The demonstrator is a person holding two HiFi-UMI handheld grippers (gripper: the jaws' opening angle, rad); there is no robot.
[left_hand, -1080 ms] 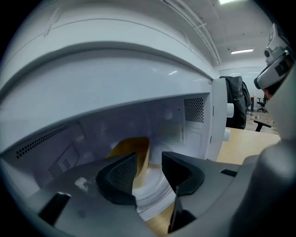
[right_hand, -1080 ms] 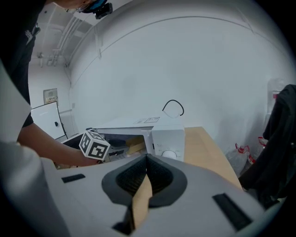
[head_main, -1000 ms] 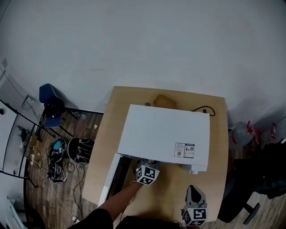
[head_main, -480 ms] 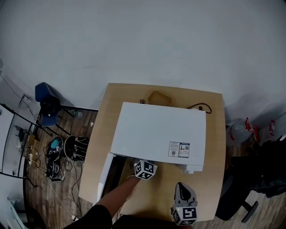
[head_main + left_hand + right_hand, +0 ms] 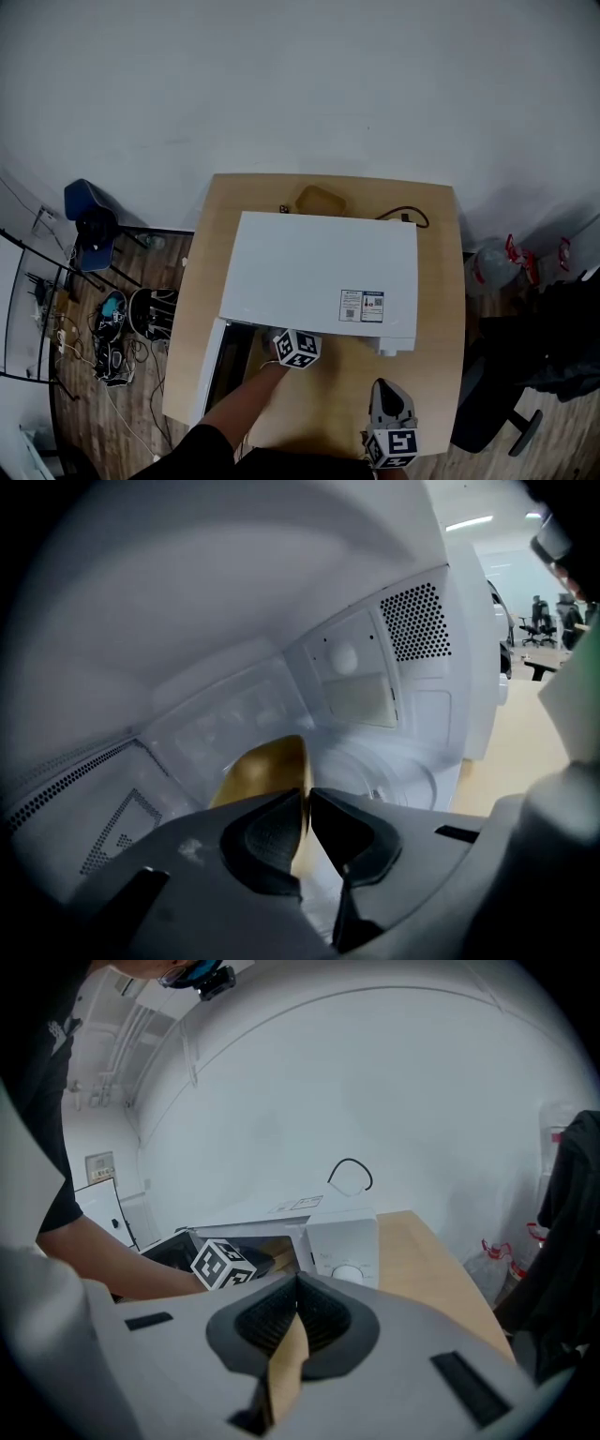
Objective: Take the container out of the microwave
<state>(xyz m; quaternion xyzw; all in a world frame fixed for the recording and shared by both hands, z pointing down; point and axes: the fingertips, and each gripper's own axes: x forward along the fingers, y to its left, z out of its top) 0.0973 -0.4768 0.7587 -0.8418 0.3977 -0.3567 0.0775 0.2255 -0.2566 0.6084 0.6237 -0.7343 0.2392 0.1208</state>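
Observation:
The white microwave (image 5: 319,272) stands on the wooden table (image 5: 436,309) with its door (image 5: 208,375) swung open at the left. My left gripper (image 5: 308,803) reaches into the cavity; in the head view only its marker cube (image 5: 298,347) shows at the opening. Its jaws are closing, and the pads press on the thin rim of a yellow-brown container (image 5: 267,766) that sits beside the glass turntable (image 5: 398,771). My right gripper (image 5: 385,388) hovers over the table's front edge, in front of the control panel (image 5: 342,1246), shut with nothing in it.
A second brown dish (image 5: 320,200) and a black cable (image 5: 408,217) lie on the table behind the microwave. A blue chair (image 5: 89,220) and tangled cables (image 5: 112,328) are on the floor to the left, a black office chair (image 5: 525,375) to the right.
The whole head view has drifted. My left gripper's cube stays at the microwave's opening and the right gripper stays over the table's front edge.

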